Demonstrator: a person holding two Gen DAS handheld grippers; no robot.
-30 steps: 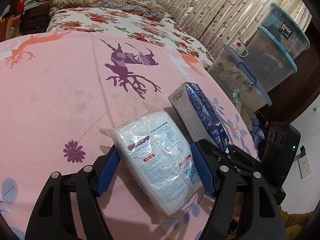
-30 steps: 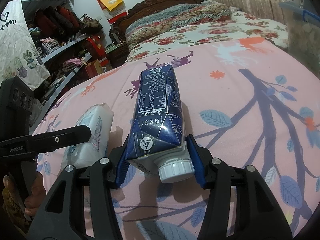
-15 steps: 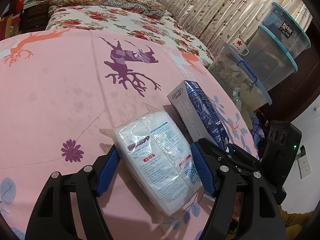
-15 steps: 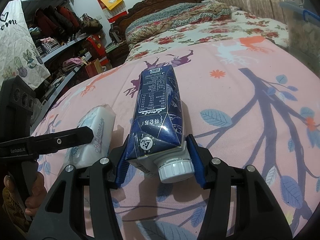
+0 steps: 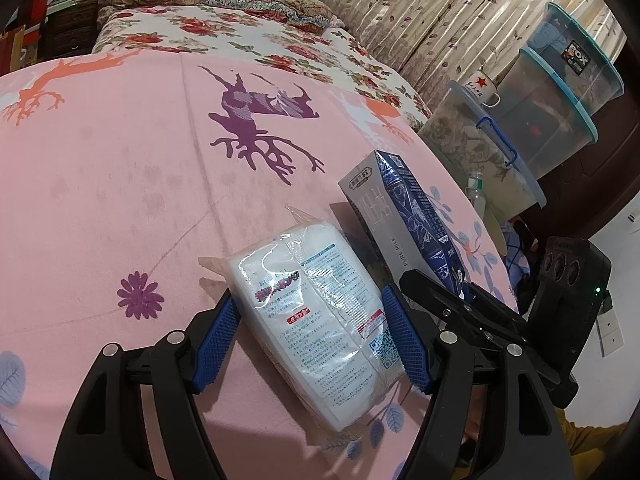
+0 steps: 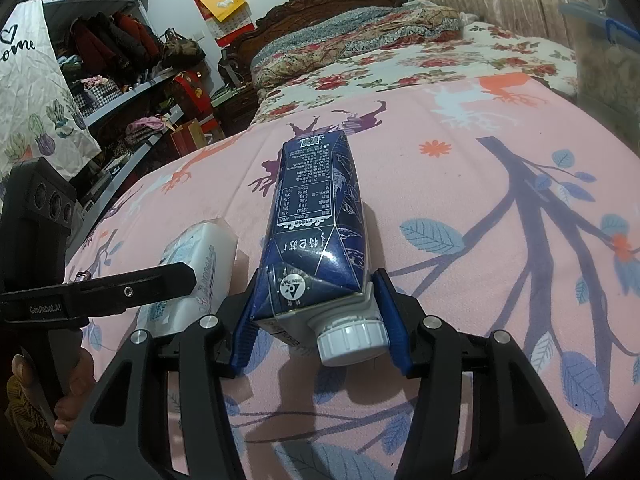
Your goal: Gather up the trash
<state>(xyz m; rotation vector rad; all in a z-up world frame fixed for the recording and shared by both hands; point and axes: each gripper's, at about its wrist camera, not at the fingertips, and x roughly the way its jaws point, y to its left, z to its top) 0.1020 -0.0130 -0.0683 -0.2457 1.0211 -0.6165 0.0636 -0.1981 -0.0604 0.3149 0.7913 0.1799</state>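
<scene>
Bed (image 5: 100,200), pink sheet with deer and branch print; flowered quilt and pillows at the head end. Its near edge is cut off below both views.

Stacked clear storage bins (image 5: 560,92) beside the bed's right edge: contents too dim to name; lowest bin seems to hold patterned fabric. A mug with a red star (image 5: 482,88) sits on that bin's lid.

Shelves of clothes (image 6: 112,52) past the bed's left edge, cluttered, hard to sort out.

Milk carton (image 6: 316,224), dark blue, lying on the sheet near the bed's right edge, white cap toward the camera. Right gripper (image 6: 320,320): jaws clenched on the carton's cap end, blue pads against both sides.

Tissue pack (image 5: 320,312), white in clear printed wrap, lying just left of the carton; near end partly hidden by the jaws. Left gripper (image 5: 312,332): jaws grasping the pack, pads pressed on its two long sides.

Person's hand (image 6: 60,392) on the left gripper's handle, mostly cut off.
</scene>
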